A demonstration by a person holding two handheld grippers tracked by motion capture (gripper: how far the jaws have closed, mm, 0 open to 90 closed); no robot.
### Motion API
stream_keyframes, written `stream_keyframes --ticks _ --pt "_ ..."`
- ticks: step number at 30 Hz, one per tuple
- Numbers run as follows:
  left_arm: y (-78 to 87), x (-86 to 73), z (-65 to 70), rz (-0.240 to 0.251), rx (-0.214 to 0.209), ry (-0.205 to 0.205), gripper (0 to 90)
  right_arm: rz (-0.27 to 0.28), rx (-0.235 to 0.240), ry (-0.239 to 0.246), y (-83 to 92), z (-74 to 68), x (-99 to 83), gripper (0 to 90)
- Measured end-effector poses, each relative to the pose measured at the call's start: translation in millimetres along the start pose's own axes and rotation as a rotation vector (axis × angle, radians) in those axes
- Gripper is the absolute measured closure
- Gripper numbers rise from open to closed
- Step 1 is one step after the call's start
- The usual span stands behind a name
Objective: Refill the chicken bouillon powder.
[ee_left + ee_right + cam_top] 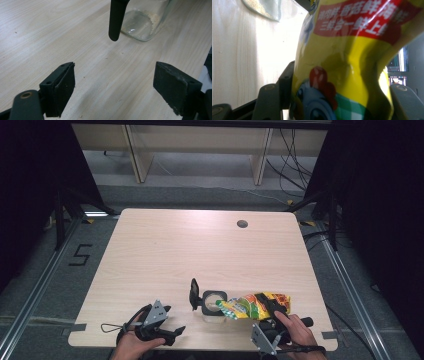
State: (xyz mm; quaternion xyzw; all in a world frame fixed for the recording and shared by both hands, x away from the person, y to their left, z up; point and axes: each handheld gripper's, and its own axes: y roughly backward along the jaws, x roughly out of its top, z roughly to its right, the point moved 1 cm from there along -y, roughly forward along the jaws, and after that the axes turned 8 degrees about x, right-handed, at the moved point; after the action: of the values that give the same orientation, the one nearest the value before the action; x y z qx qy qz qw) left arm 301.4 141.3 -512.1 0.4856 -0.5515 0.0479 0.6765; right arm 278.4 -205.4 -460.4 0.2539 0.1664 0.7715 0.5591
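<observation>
Yellow bag (255, 305) tipped over open jar (212, 302) near desk (200, 245) front edge, clamped in right tool (272, 312), bag's lower end cut off in right gripper view. Left tool (170, 334) wide open, empty, beside jar. Jar contents unclear.

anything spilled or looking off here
No spill shows on the wooden table. The yellow foil seasoning bag is crumpled where the right gripper clamps it, tipped toward the clear glass jar, whose black lid hangs open.
</observation>
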Motion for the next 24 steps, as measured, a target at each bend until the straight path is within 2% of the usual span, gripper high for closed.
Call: stream_keyframes --ticks 1,2,3,4,5,7,8,9,10,11,12,14,15,16,17,18,19,20,21,23,24 --pt "-0.1 0.0 -0.1 0.001 -0.001 -0.002 17.3 0.006 -0.008 0.08 0.5 5.5 1.5 40.9" --pt "-0.1 0.0 -0.1 0.001 -0.001 -0.001 17.3 0.005 -0.001 0.009 0.4 0.9 0.3 41.0" --pt "-0.1 0.0 -0.1 0.001 0.0 -0.001 17.3 -0.005 -0.003 0.003 1.0 0.3 0.4 40.9" --pt "-0.2 0.0 -0.2 0.001 -0.001 -0.002 17.3 0.0 -0.008 0.057 0.8 3.5 1.3 41.0" --pt "-0.2 0.0 -0.2 0.0 -0.001 -0.002 17.3 0.0 -0.01 0.08 0.8 5.0 1.8 41.0" --pt "-0.3 -0.1 0.0 -0.003 -0.003 0.001 17.3 -0.004 -0.009 0.059 1.2 3.5 1.4 41.0" --pt "-0.6 -0.3 0.6 -0.004 -0.006 0.01 17.3 -0.003 -0.012 0.076 0.9 4.1 1.5 41.0" --pt "-0.7 -0.4 0.7 -0.003 -0.006 0.01 17.3 -0.011 -0.006 0.031 1.1 0.4 1.4 41.0" --pt "-0.2 -0.2 0.6 -0.008 -0.005 0.008 17.3 -0.015 -0.017 0.082 1.5 2.8 2.9 41.0" --pt "-0.7 -0.2 0.7 -0.002 -0.006 0.011 17.3 -0.02 -0.019 0.051 1.6 0.3 2.8 41.0" --pt "-0.6 -0.2 0.6 -0.002 -0.005 0.011 17.3 -0.02 -0.023 0.056 2.0 1.0 3.3 41.0" --pt "-0.2 0.4 -1.0 -0.001 -0.005 -0.016 17.3 -0.021 -0.035 0.122 2.8 5.8 5.0 41.0" --pt "-0.5 -0.2 0.4 -0.003 -0.004 0.009 17.3 -0.028 -0.038 0.114 2.3 4.6 5.1 41.0" --pt "-0.7 -0.3 0.6 -0.002 -0.006 0.01 17.3 -0.031 -0.045 0.098 1.2 2.2 4.5 41.0" --pt "-0.8 -0.3 0.6 -0.002 -0.006 0.01 17.3 -0.046 -0.05 0.128 0.9 2.4 5.6 41.0" --pt "-0.8 -0.2 0.6 -0.002 -0.006 0.01 17.3 -0.062 -0.056 0.103 0.7 -0.8 5.6 41.0" --pt "-0.6 -0.2 0.6 -0.007 -0.002 0.008 17.3 -0.059 -0.056 0.13 0.2 0.2 6.6 41.0" --pt "-0.5 -0.2 0.0 -0.012 0.001 0.0 17.3 -0.064 -0.063 0.182 0.8 3.2 8.6 41.0" --pt "-0.4 -0.2 0.0 -0.013 0.002 -0.001 17.3 -0.069 -0.059 0.145 0.4 -0.2 8.5 41.0" --pt "-0.5 -0.2 0.1 -0.011 0.001 0.001 17.3 -0.085 -0.069 0.17 0.5 -1.2 10.8 41.2" --pt "-0.5 -0.2 -0.1 -0.013 0.002 -0.001 17.3 -0.077 -0.075 0.235 0.1 2.7 12.7 41.2"
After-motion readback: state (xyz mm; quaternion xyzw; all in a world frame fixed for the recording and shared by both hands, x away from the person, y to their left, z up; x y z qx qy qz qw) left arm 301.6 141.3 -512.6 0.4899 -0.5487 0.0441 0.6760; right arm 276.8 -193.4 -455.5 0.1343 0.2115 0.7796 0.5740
